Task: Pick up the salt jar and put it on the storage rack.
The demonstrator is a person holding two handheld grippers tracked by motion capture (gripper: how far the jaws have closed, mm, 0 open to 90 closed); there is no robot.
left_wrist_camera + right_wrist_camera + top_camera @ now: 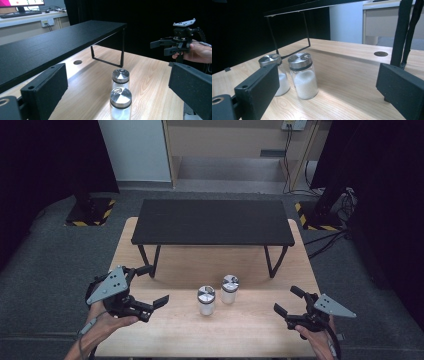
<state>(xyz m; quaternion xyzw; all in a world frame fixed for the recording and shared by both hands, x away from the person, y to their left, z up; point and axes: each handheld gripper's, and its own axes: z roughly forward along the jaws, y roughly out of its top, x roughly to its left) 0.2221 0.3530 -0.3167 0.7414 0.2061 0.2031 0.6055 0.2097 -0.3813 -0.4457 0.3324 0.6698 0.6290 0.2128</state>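
Note:
Two glass jars of white powder with metal lids stand side by side mid-table in front of the black shelf: the left jar [206,301] and the right jar [230,290]. My left gripper [157,284] hovers at the table's left, open, its jaws wide apart and turned toward the jars. In the left gripper view the left jar [120,102] is nearest, the right jar [120,78] behind it. My right gripper [286,299] is held open at the table's right, nothing between its jaws. It faces the right jar [304,77], and its own jaw partly hides the left jar [270,60].
A long, low black shelf [212,222] on thin legs spans the back of the wooden table [250,330]. A round cable hole [77,62] lies under it. Off the table lie grey carpet and two stands with striped bases. A desk with a monitor stands behind.

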